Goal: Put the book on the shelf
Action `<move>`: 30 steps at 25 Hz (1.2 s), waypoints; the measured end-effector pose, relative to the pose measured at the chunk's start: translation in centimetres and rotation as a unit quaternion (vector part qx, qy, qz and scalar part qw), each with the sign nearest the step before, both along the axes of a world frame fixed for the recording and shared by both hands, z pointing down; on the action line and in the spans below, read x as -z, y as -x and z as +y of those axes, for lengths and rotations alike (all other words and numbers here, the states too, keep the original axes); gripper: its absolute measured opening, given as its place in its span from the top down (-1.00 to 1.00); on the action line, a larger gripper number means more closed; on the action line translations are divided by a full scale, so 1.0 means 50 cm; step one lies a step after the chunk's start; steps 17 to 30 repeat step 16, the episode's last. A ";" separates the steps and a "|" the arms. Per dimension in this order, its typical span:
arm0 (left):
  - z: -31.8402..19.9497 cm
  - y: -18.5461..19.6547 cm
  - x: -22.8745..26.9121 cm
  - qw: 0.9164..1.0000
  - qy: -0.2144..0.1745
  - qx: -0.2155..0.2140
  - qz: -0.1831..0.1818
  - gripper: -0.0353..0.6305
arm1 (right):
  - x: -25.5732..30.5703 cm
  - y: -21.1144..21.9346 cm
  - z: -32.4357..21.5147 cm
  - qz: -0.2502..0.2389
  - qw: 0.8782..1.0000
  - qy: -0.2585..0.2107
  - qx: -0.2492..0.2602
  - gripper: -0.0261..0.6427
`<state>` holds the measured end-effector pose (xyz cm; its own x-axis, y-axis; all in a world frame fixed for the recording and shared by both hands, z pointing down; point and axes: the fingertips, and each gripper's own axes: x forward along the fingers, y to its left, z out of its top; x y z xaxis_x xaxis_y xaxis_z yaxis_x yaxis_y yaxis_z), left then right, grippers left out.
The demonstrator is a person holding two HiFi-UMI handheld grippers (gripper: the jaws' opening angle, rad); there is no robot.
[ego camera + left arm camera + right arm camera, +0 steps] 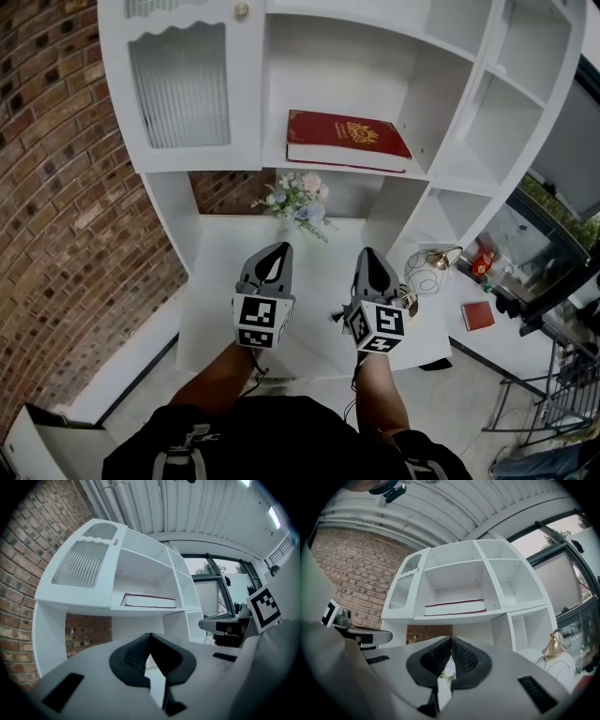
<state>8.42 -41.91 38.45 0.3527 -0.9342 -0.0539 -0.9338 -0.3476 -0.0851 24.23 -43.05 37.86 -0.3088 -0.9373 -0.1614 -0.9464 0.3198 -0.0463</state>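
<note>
A dark red book (pixel 345 138) with a gold crest lies flat on the middle shelf of the white shelf unit (pixel 187 173). From below it shows as a thick white page edge (pixel 149 601) in the left gripper view and likewise as the book (pixel 454 607) in the right gripper view. My left gripper (pixel 281 247) is shut and empty, low over the white desk. My right gripper (pixel 367 251) sits beside it, also shut with nothing held. Both point toward the shelf unit, well below and short of the book.
A small bouquet of flowers (pixel 300 203) stands at the back of the desk (pixel 217 281) under the shelf. A gold wire lamp (pixel 433 263) and a small red book (pixel 477 315) are at the right. A brick wall (pixel 56 187) runs along the left.
</note>
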 end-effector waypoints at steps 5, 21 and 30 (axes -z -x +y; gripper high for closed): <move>0.005 -0.010 0.016 1.000 -0.004 -0.010 0.006 0.85 | -0.003 -0.001 -0.001 0.000 1.000 0.003 -0.004 0.88; -0.016 0.002 0.003 1.000 0.015 -0.010 0.009 0.85 | -0.004 0.000 -0.013 -0.002 1.000 0.003 -0.014 0.88; -0.016 0.002 0.003 1.000 0.015 -0.010 0.009 0.85 | -0.004 0.000 -0.013 -0.002 1.000 0.003 -0.014 0.88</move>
